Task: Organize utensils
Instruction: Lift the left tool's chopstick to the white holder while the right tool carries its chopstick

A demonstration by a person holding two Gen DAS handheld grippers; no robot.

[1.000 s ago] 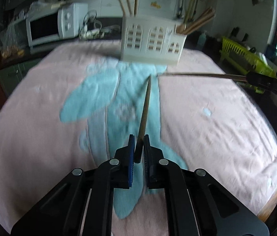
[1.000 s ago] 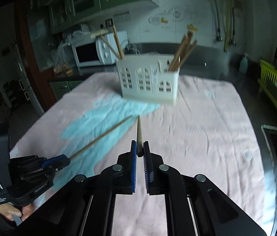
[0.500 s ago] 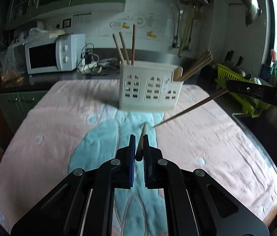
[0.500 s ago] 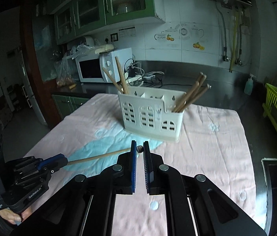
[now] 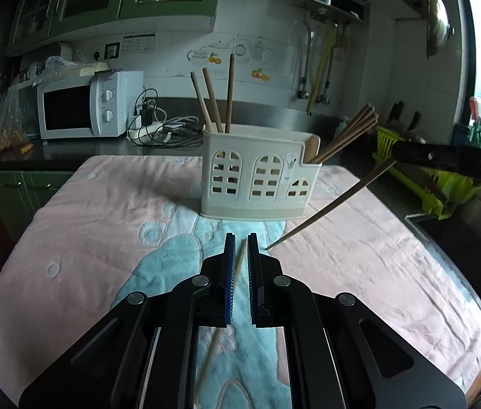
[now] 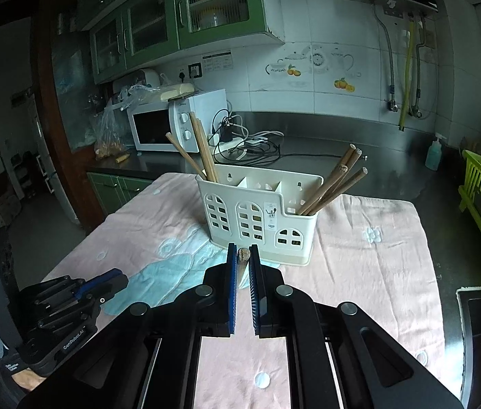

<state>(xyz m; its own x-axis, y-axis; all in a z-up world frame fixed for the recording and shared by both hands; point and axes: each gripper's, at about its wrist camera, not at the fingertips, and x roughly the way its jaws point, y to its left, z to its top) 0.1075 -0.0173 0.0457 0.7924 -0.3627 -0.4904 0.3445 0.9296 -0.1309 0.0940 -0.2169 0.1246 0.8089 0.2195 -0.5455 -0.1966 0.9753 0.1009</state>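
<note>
Dim daylight, fisheye warp (dark corners)

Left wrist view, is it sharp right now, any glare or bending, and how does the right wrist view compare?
Left wrist view: sharp, the utensil holder crisp; window glare blows out the upper right corner; fisheye bends the pink cloth edges. Right wrist view: equally sharp, evenly lit, dark toward the left doorway; the same curving shows along the wall tiles.
</note>
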